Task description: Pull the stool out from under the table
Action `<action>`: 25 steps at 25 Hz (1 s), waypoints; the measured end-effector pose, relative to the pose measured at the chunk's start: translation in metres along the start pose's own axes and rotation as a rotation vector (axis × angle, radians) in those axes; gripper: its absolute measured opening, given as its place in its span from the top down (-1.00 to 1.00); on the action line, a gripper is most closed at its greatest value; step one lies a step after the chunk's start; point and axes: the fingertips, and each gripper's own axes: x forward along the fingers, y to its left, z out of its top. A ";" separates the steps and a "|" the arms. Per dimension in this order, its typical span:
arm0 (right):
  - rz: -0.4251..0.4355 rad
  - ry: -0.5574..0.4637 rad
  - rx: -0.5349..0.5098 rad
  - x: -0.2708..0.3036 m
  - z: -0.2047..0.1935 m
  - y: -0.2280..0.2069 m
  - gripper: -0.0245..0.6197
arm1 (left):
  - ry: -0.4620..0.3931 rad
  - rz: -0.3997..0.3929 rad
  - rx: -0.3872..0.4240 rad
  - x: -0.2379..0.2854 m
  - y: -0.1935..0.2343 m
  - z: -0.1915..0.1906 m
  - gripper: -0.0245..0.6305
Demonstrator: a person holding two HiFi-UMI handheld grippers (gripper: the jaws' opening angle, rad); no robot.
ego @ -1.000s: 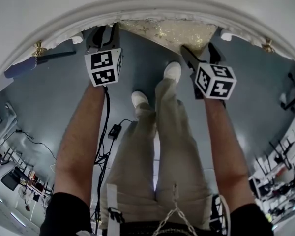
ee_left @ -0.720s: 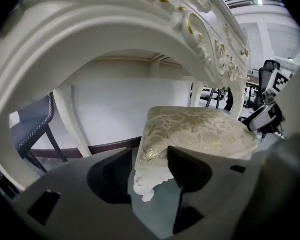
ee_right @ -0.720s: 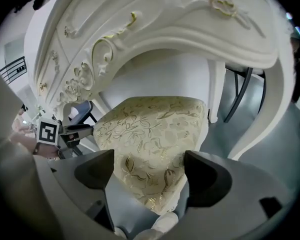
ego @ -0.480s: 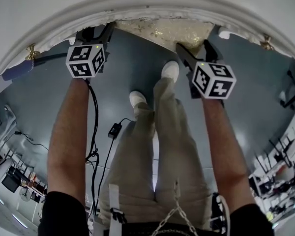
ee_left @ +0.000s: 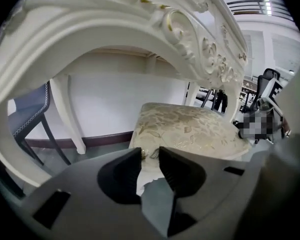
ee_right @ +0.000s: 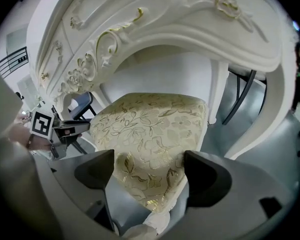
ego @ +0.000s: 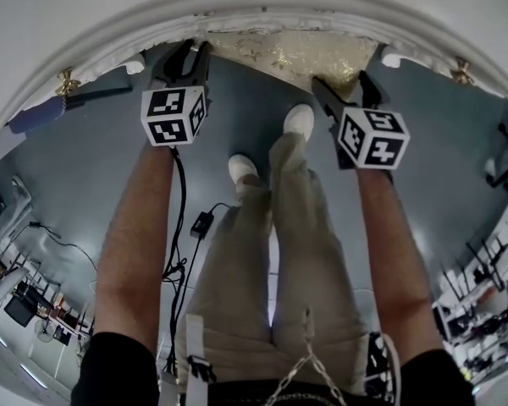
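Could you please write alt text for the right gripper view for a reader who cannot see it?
The right gripper clamps the near corner of the stool, which is upholstered in cream fabric with a gold floral pattern. The stool sits beneath the arch of an ornate white table.

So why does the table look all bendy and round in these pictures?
It's the wide-angle lens. Head view: the table bows into an arch. Left gripper view: it bulges the same way, the corners go black and the top right is glary. Right gripper view: black corners, but the stool looks sharp, its gold thread glinting.
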 end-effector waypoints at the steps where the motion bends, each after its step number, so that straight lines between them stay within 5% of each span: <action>1: 0.000 0.008 -0.003 0.000 -0.001 -0.003 -0.34 | 0.005 0.008 -0.005 -0.002 -0.005 -0.003 0.63; 7: -0.007 0.023 0.040 -0.011 -0.006 -0.054 -0.34 | 0.078 -0.073 0.087 -0.007 -0.054 -0.020 0.59; 15: 0.001 0.030 0.133 -0.002 0.002 -0.058 -0.34 | 0.132 -0.154 -0.031 0.023 -0.050 0.007 0.28; 25: -0.059 0.046 -0.011 -0.006 -0.019 -0.032 -0.34 | 0.181 -0.170 0.033 0.029 -0.047 0.008 0.28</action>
